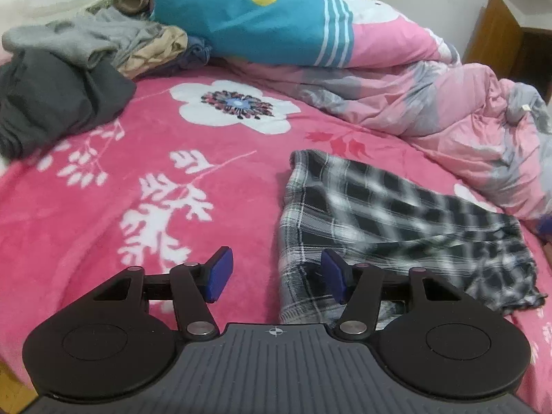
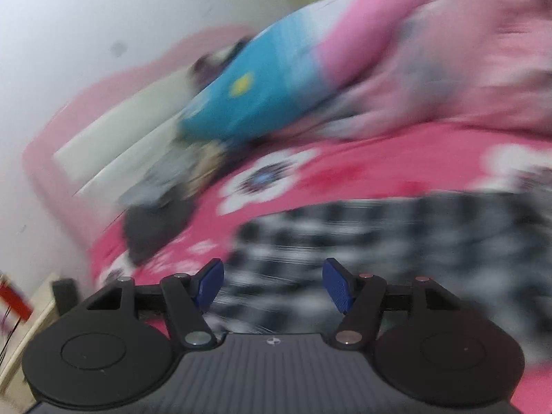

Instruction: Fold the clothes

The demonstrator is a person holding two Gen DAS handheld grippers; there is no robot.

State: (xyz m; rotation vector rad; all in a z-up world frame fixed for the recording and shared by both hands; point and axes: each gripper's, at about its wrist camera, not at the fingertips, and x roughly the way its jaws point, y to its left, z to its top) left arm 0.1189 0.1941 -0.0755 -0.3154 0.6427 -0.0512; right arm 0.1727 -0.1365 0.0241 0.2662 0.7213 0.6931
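Plaid garment lying on the fuzzy pink bed

My left gripper (image 1: 276, 276) hangs with blue ribbed pads apart and empty at the crumpled black-and-white plaid garment (image 1: 396, 220)'s hemmed edge. My right gripper (image 2: 272, 284), jaws apart too, holds nothing above it; that view is blurred. Soft flowered bedspread (image 1: 103, 189) lies beneath, with rumpled clothes (image 1: 69, 69) piled far left.

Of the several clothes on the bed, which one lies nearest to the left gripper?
The black-and-white checked garment: it lies alone, spread just ahead of the left gripper, while the dark grey garment and the others are heaped far back.
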